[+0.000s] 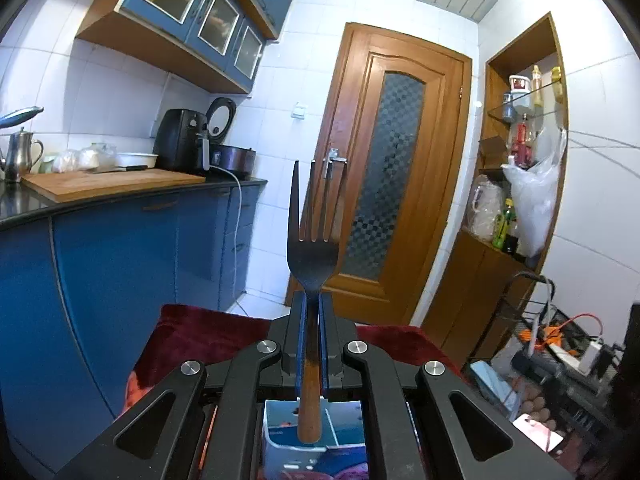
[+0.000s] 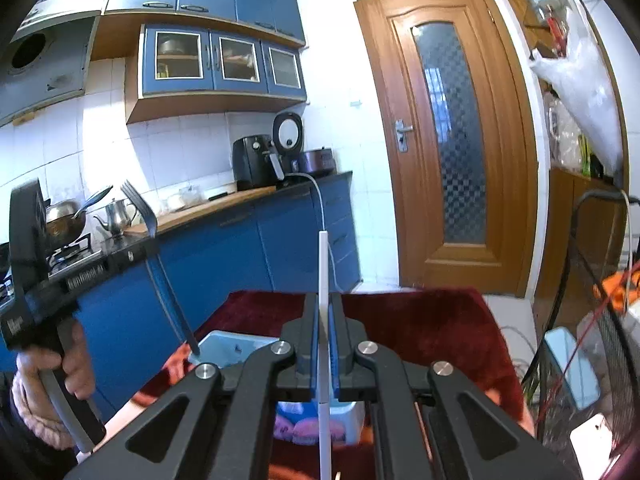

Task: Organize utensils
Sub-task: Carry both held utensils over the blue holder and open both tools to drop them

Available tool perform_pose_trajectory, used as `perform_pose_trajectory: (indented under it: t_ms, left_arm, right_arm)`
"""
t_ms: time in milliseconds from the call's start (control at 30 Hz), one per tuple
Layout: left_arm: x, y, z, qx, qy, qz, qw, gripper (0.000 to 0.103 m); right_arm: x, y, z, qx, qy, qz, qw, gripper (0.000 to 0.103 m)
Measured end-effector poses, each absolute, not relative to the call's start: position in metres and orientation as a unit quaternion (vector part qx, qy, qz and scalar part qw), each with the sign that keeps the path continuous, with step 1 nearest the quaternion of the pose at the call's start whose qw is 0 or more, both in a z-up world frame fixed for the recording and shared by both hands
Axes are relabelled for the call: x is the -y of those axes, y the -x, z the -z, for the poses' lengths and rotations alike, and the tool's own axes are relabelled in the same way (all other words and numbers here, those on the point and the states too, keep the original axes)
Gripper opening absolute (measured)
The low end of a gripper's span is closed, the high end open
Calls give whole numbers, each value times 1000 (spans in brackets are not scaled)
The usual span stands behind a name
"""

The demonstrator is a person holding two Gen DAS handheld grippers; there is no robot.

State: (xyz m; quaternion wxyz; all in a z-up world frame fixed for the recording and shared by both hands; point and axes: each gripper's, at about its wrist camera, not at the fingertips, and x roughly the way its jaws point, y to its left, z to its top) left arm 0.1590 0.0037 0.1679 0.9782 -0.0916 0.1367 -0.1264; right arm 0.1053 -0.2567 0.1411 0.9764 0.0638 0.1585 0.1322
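A fork (image 1: 313, 248) with a dark head and a brown wooden handle stands tines-up between the blue pads of my left gripper (image 1: 313, 300), which is shut on its handle. Its handle end hangs over a light-blue and white box (image 1: 280, 444) on a dark red cloth (image 1: 208, 332). My right gripper (image 2: 325, 304) is shut on a thin white utensil (image 2: 323, 264) seen edge-on; its kind I cannot tell. In the right wrist view a hand (image 2: 60, 368) holds the left gripper (image 2: 154, 268) with the fork (image 2: 138, 208), its handle reaching the box (image 2: 236, 348).
Blue kitchen cabinets (image 1: 120, 264) with a wooden cutting board (image 1: 108, 184) and appliances run along the left. A wooden door (image 2: 452, 140) stands ahead. A shelf niche (image 1: 520, 140) with bottles and a wire rack (image 2: 592, 320) with cables crowd the right.
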Motion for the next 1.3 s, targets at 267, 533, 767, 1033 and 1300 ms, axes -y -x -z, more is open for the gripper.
perform_pose_trajectory:
  t_ms: [267, 533, 767, 1033, 1300]
  left_arm:
    - [0, -185, -134, -163, 95, 125, 974, 5]
    - [2, -195, -107, -183, 95, 136, 969, 5]
    - [4, -199, -91, -202, 94, 145, 964, 5]
    - [11, -201, -79, -228, 91, 155, 957, 6]
    - [4, -197, -81, -231, 103, 140, 957, 34]
  right_arm:
    - [256, -142, -145, -128, -73, -113, 983, 6]
    - [249, -172, -130, -130, -93, -115, 980, 6]
    - [240, -184, -112, -145, -76, -108, 981, 6]
    - [233, -189, -92, -180, -54, -120, 975, 6]
    - [236, -183, -92, -186, -62, -132, 972, 25]
